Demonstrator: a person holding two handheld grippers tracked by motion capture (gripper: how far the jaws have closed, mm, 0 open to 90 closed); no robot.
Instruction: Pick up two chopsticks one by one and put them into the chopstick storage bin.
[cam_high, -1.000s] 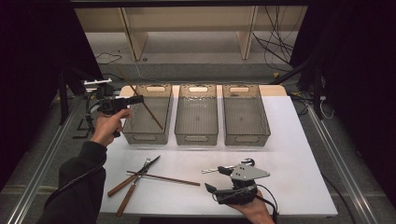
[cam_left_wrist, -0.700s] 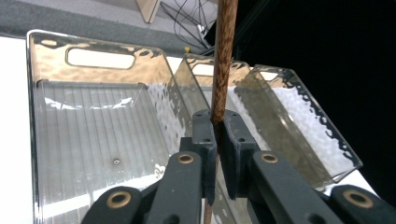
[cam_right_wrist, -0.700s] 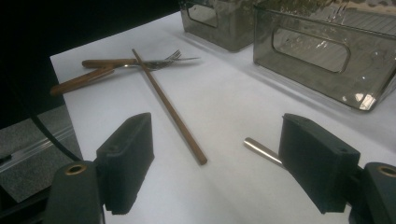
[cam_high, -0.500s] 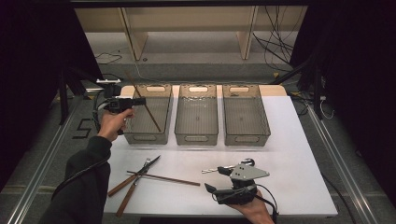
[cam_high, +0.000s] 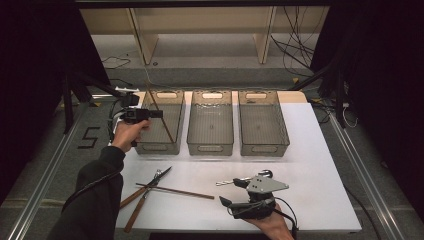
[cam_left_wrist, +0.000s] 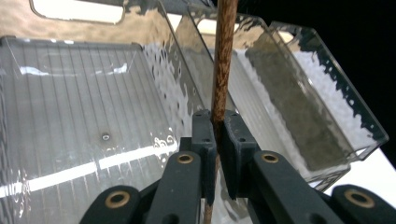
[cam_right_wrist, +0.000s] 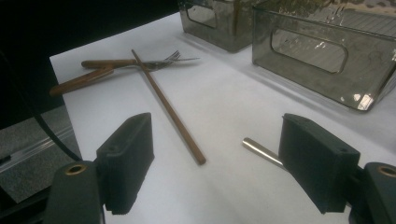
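My left gripper (cam_high: 158, 114) is held over the left clear bin (cam_high: 151, 148), shut on a thin brown chopstick (cam_high: 166, 126) that slants down into the bin. In the left gripper view the stick (cam_left_wrist: 222, 70) rises straight up from between the closed jaws of the left gripper (cam_left_wrist: 217, 135). My right gripper (cam_high: 227, 205) rests near the table's front edge, open, with nothing between its pads (cam_right_wrist: 126, 158). A second chopstick (cam_right_wrist: 168, 107) lies on the white table ahead of it, and a metal handle (cam_right_wrist: 261, 151) lies by the right jaw.
A middle bin (cam_high: 210, 149) and a right bin (cam_high: 264, 149) stand beside the left one. A wood-handled fork (cam_high: 159, 176) and another wooden-handled utensil (cam_high: 134, 216) lie crossed at the front left. A metal utensil (cam_high: 231, 183) lies by the right gripper.
My left gripper has carried the chopstick a little to the right, farther over the left bin. The right gripper has stayed put.
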